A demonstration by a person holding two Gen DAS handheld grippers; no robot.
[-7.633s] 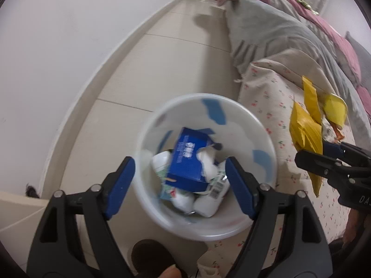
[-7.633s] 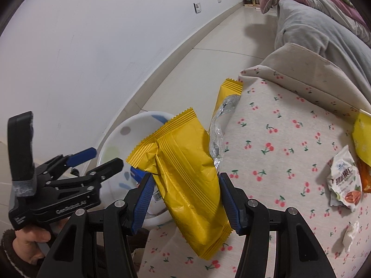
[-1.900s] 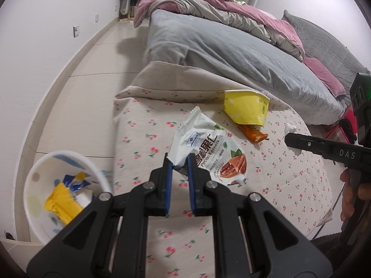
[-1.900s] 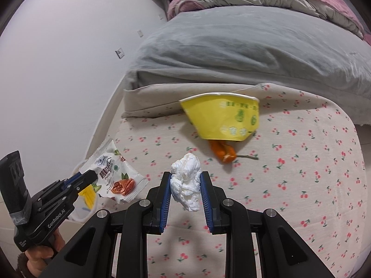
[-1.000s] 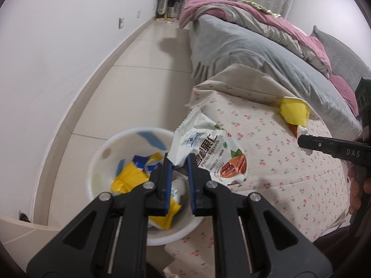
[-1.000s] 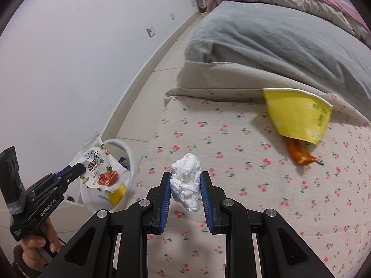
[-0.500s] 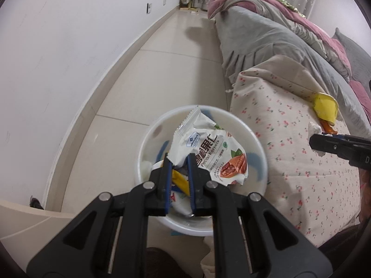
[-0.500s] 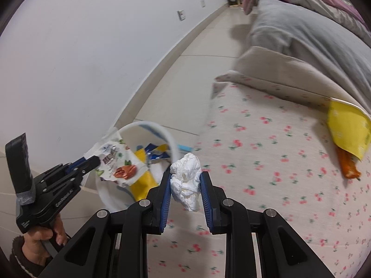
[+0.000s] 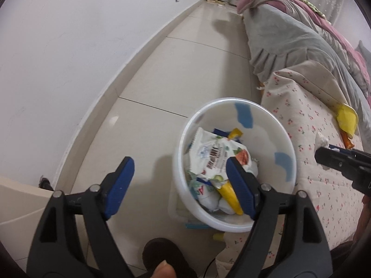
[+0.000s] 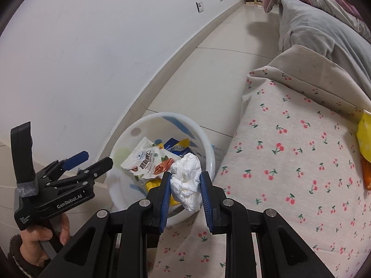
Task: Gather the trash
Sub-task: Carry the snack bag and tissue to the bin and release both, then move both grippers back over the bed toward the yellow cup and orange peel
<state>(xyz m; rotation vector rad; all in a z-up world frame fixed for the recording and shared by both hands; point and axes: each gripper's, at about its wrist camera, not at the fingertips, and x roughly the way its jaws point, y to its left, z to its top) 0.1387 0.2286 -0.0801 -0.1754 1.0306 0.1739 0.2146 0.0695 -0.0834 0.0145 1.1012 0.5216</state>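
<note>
Left tongs (image 9: 179, 183): jaws have just been opening and stand wide apart with nothing between them, above the floor beside the white bin (image 9: 234, 222). The white nut packet (image 9: 214, 156) lies inside the bin on top of yellow and blue wrappers. The bin stands on the floor against the edge of the bed (image 10: 301, 162) with its cherry-print cover. Right tongs (image 10: 185, 191): closed on a crumpled white tissue (image 10: 186, 181), held over the bed edge beside the bin. A yellow paper cup (image 9: 346, 120) lies further along the bed.
</note>
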